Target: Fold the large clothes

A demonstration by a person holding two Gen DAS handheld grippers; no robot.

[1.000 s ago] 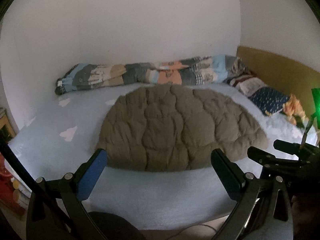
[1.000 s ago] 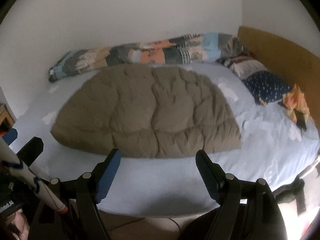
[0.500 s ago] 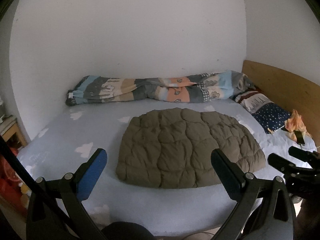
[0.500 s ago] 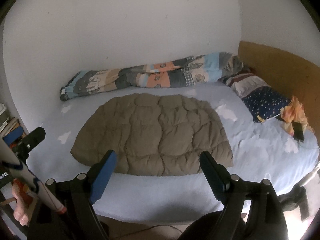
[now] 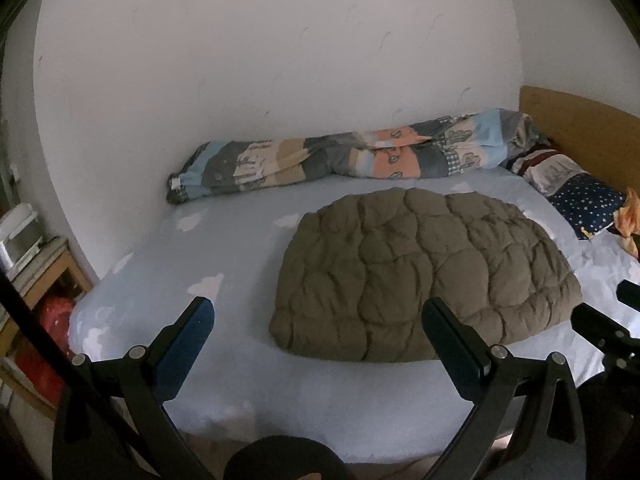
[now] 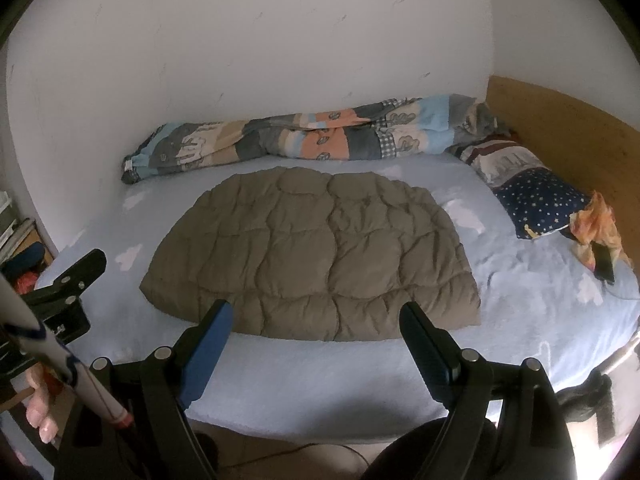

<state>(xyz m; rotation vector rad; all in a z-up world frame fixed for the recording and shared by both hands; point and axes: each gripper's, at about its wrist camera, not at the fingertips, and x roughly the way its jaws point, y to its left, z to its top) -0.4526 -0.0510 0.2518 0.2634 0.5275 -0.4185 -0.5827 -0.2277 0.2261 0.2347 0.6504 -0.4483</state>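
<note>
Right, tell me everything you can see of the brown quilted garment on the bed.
The brown quilted garment is olive-brown, puffy, stitched into irregular padded cells. It lies flat as a compact, roughly rectangular bundle on the light blue sheet, near the front edge, apart from the rolled patterned duvet behind. Neither gripper touches it. No sleeves, zip or collar show.

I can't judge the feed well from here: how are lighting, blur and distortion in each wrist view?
Left wrist: dim, strong fisheye bending of the bed, quilted garment fairly sharp, no glare. Right wrist: likewise dim and curved, bright glare at the lower right bed edge, fingers in shadow.
</note>
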